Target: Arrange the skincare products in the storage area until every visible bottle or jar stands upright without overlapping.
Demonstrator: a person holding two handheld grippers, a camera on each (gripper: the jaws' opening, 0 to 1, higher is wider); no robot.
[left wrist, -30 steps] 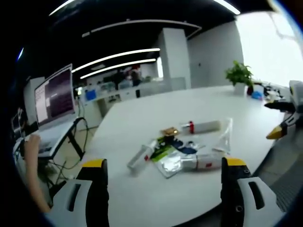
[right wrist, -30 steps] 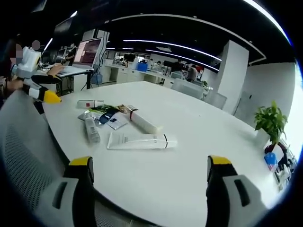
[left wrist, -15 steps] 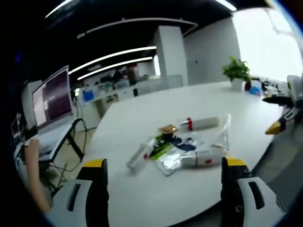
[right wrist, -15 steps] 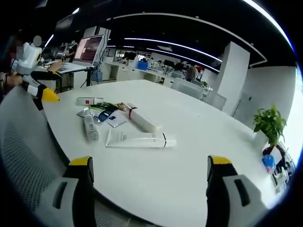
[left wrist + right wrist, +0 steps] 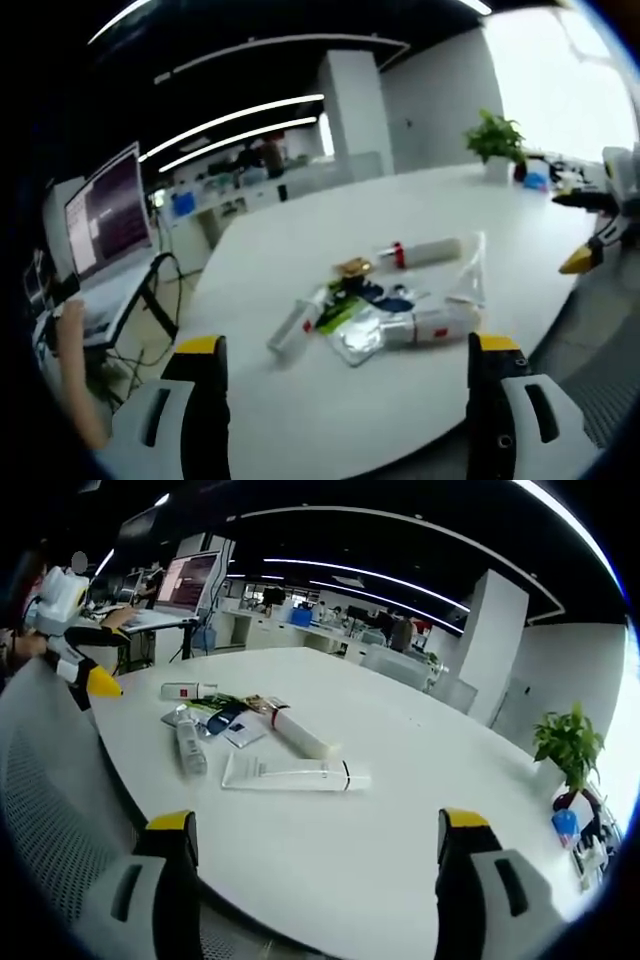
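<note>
Ahead of the left gripper (image 5: 340, 400), jaws spread and empty, skincare tubes (image 5: 432, 325) and sachets (image 5: 352, 340) lie flat, clustered on the white table (image 5: 300, 230). Likewise wide apart and empty, the right gripper (image 5: 315, 880) faces a long white tube (image 5: 290, 774); it looks light, soft and slippery, best pinched near its stiffer cap end.

Left hand-held gripper (image 5: 340, 345) edged slightly nearer skincare products (image 5: 385, 305).

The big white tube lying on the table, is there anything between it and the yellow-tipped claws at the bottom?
No. In the right gripper view, only bare white table lies between the white tube and the right gripper, whose jaws stand wide apart.
</note>
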